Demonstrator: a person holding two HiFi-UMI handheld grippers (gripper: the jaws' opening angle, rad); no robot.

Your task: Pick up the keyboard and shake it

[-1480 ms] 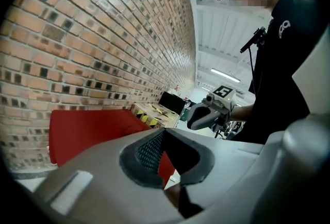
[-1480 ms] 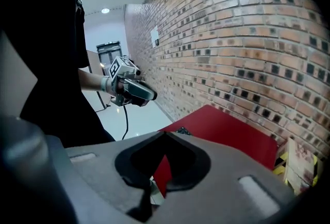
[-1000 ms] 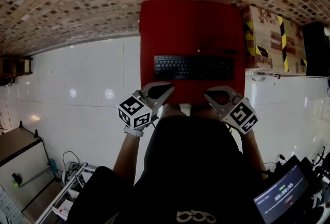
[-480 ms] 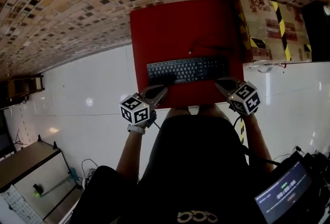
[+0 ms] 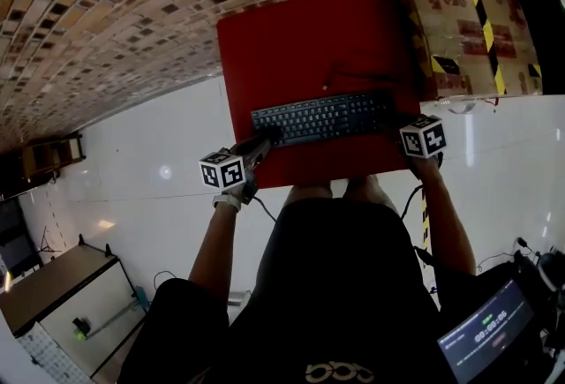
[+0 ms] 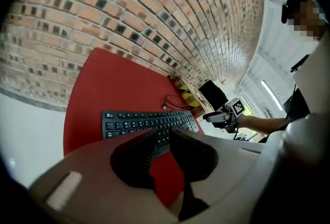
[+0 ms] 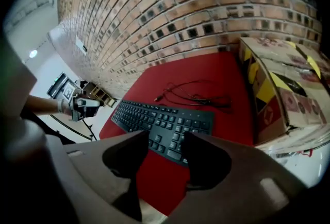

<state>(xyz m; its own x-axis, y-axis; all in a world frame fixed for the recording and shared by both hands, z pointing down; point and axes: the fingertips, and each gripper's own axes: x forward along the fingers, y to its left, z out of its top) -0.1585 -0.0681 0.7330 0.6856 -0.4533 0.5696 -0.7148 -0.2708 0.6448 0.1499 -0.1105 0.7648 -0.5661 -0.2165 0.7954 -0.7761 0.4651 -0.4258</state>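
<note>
A black keyboard lies flat on the red table, with its loose cable curled behind it. My left gripper hovers at the keyboard's front left corner. Its jaws have just been opening and show a narrow gap with nothing between them; in the left gripper view the keyboard lies just beyond the tips. My right gripper is at the keyboard's right end. Its jaws have also just been opening and stand wide over the keyboard's near edge, gripping nothing.
A cardboard box with yellow-black tape stands against the table's right side. A brick wall runs behind the table. White floor tiles lie to the left. The person's dark-clothed body fills the lower head view.
Both grippers have moved forward and down from the table's front edge to the two ends of the keyboard. Their jaws were shut and now stand apart.
</note>
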